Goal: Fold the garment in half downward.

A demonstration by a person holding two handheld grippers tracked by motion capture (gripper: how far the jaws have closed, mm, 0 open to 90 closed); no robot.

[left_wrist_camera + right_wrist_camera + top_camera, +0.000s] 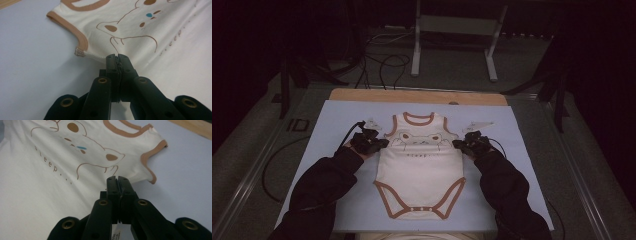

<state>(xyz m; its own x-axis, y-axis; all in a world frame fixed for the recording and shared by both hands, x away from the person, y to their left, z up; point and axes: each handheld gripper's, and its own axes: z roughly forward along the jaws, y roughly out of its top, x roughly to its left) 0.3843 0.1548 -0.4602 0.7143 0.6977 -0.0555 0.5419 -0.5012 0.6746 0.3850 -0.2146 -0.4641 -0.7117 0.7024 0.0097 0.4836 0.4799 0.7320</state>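
- Baby bodysuit: cream with brown trim, lying flat and face up in the middle of the high view, snap crotch toward the bottom edge of the frame, neckline toward the top.
- It rests on a pale blue mat spread over the counter, whose bare wooden strip shows beyond the mat's far edge.
- Left tongs: at the garment's side seam just under the armhole, left of centre in the high view. In the left gripper view the jaws are pressed together with the white seam edge pinched between them.
- Right tongs: mirrored on the opposite side seam, right of centre. In the right gripper view the jaws are closed tight over the cloth's edge below the armhole, with a small white label peeking out beneath them.
- Both pinches look shallow to me, catching little more than the hem, so a quick lift or an outward tug could let the thin cloth slide free.
- If one side is raised faster than the other, I would expect the body to skew and the bear print to crease.
- Farthest off, at the top of the high view, a white stand and loose cables sit on the dim floor.
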